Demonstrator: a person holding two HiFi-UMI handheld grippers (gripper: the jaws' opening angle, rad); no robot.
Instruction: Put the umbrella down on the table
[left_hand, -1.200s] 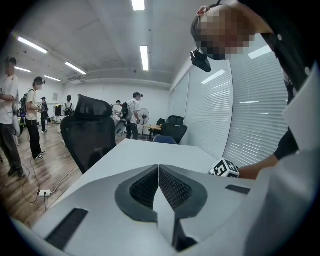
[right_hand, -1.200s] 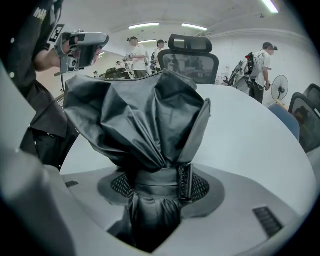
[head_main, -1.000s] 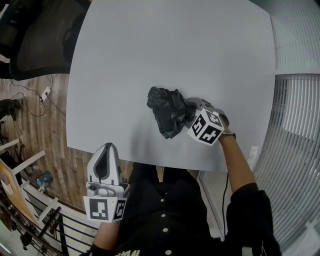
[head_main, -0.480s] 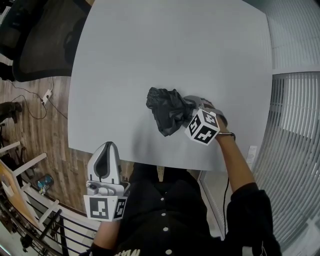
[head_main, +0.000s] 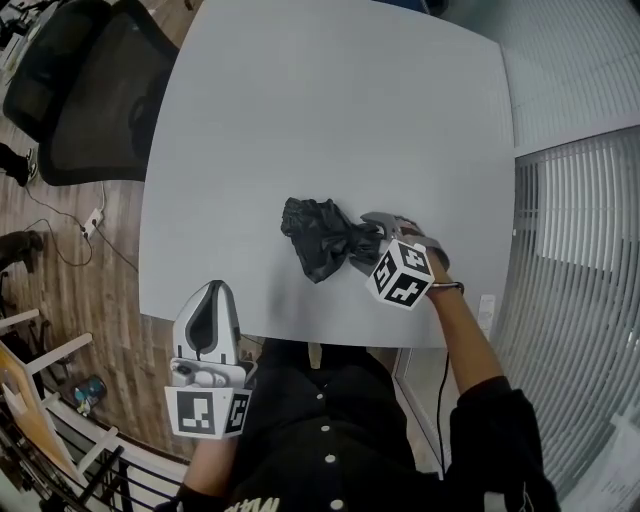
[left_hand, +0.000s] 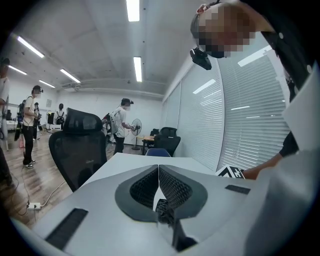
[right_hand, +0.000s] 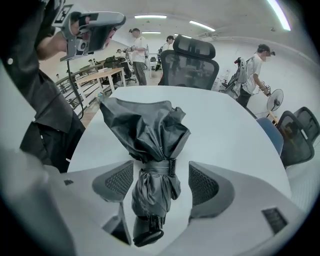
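A folded black umbrella (head_main: 318, 238) lies on the white table (head_main: 330, 120) near its front edge. My right gripper (head_main: 361, 245) hangs over the handle end, pointing steeply down. Its jaws have just been opening. In the right gripper view the umbrella (right_hand: 150, 132) lies between the parted pads (right_hand: 204, 182) of the right gripper (right_hand: 160, 172) with a gap on each side. My left gripper (head_main: 212, 300) is held off the table's front left corner, and in its own view the left gripper (left_hand: 158, 172) has its jaws together with nothing in them.
A black mesh office chair (head_main: 85, 95) stands at the table's far left corner. Window blinds (head_main: 575, 300) run along the right. Cables lie on the wooden floor (head_main: 70, 215) to the left. Several people stand in the room behind (left_hand: 122, 125).
The right gripper has drawn slightly up and back from the umbrella, which stays lying on the table. The head view has shifted, showing more of the chair.
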